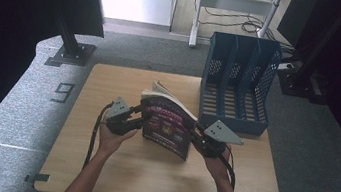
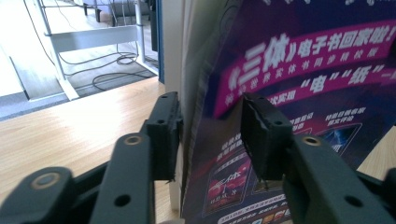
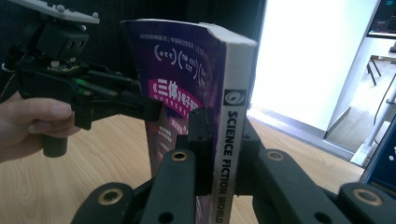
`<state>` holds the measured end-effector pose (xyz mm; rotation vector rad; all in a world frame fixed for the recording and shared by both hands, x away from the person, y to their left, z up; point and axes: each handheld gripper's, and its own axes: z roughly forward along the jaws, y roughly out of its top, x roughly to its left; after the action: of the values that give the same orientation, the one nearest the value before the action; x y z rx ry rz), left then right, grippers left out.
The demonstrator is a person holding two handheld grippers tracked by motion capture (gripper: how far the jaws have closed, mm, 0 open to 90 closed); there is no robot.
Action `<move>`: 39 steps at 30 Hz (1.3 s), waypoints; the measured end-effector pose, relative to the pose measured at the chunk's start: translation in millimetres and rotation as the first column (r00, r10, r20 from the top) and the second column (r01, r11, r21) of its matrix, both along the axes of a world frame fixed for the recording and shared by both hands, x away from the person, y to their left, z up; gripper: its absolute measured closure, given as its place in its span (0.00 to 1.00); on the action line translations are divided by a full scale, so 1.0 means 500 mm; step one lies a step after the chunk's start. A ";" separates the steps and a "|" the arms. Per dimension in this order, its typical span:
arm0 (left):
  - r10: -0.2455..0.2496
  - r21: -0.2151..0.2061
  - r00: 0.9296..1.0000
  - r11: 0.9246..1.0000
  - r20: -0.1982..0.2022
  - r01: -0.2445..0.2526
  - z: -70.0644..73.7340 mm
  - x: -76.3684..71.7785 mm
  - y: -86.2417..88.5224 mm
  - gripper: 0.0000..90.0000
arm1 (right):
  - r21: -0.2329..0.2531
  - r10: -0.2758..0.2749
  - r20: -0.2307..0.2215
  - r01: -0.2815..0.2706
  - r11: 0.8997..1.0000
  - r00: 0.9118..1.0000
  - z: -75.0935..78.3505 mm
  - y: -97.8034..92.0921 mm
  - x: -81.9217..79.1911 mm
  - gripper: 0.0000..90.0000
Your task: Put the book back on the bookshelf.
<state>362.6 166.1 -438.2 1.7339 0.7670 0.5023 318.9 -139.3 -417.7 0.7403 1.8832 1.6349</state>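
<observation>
A thick paperback book (image 1: 167,123) with a purple cover and a white spine reading "SCIENCE FICTION WORLD" stands upright on the wooden table (image 1: 110,82), leaning slightly. My left gripper (image 1: 142,117) is shut on the book's page edge (image 2: 191,93); in the left gripper view one jaw is behind the pages and the other presses the bowed cover (image 2: 303,60). My right gripper (image 1: 197,130) is shut on the spine (image 3: 231,116). In the right gripper view the left gripper (image 3: 152,108) reaches the cover (image 3: 187,70) from the far side, held by a hand (image 3: 28,121).
A blue slotted file rack (image 1: 239,80) stands at the table's back right, just behind the book. Bare wood lies in front of the book and to its left. Black stand bases (image 1: 71,54) and a white desk frame with cables (image 1: 235,14) sit on the floor beyond.
</observation>
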 end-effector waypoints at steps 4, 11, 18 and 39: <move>-0.004 0.004 1.000 1.000 -0.011 0.004 0.013 0.004 0.000 0.54 | -0.007 0.006 0.004 -0.006 1.000 1.000 0.000 0.002 -0.004 0.90; 0.009 -0.004 1.000 1.000 -0.015 -0.009 0.027 0.010 -0.002 0.43 | -0.015 0.016 0.002 -0.016 1.000 1.000 0.002 0.001 -0.005 0.89; 0.003 -0.011 0.999 1.000 -0.036 -0.003 0.032 0.020 -0.004 0.41 | -0.019 0.017 0.001 -0.017 1.000 1.000 0.002 -0.002 -0.007 0.89; -0.030 -0.006 0.997 1.000 -0.069 0.030 0.030 0.027 -0.027 0.36 | -0.007 0.025 -0.002 -0.025 1.000 1.000 -0.002 0.001 -0.006 0.87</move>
<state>376.1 152.6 -423.2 1.7630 0.7896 0.4215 315.8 -138.7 -419.0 0.7188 1.9059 1.6418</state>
